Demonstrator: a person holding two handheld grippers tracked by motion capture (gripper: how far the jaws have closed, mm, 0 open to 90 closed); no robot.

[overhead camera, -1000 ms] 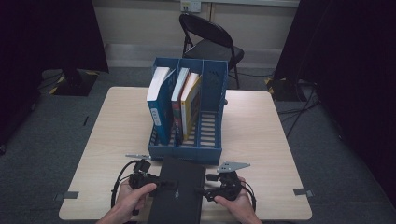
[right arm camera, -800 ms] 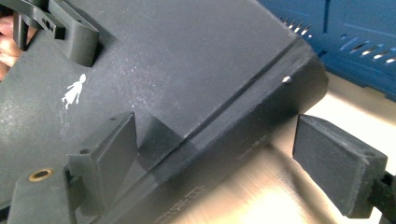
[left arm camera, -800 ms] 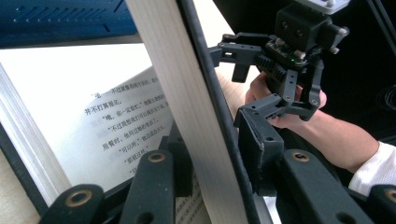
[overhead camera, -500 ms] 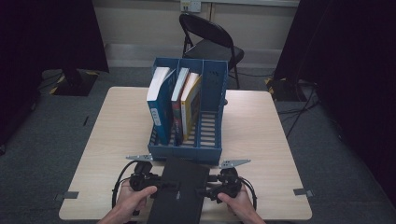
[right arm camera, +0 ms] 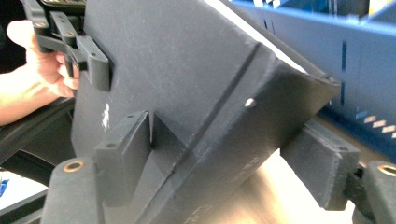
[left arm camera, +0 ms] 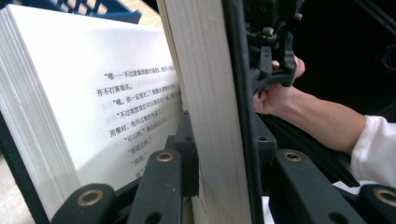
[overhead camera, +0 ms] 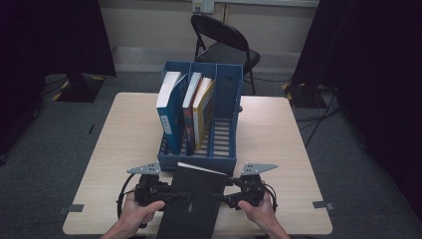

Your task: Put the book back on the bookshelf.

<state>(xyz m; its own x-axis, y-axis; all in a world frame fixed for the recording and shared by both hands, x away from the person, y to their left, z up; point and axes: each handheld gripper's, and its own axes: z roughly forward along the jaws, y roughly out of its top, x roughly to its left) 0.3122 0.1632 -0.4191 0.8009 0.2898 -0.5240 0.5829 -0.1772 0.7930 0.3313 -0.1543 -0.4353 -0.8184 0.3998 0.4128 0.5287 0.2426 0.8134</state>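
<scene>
Black book [overhead camera: 191, 206] sits between our two hands, at the near edge of the bench [overhead camera: 288, 149]. Our left hand-held gripper [overhead camera: 166, 195] bites its left side. In the left gripper view one pad is tucked in among the white pages and the other is outside the cover, so it holds a thick bunch of pages and the cover. Its jaws have just been closing a bit more on that bunch. Our right hand-held gripper [overhead camera: 221, 198] takes the right side. In the right gripper view the dark cover lies between its two pads. The left pad touches the cover, but we cannot tell if the far pad presses too. These jaws have just been closing a little as well.

The book's long side runs away from us, right at the blue rack [overhead camera: 226, 127]. The rack stands just past the book's far end. Three books [overhead camera: 191, 109] lean in its left slots. The right slot [overhead camera: 223, 139] looks free. Both hands are equally near, so we think both must lift and tip the book up together.
</scene>
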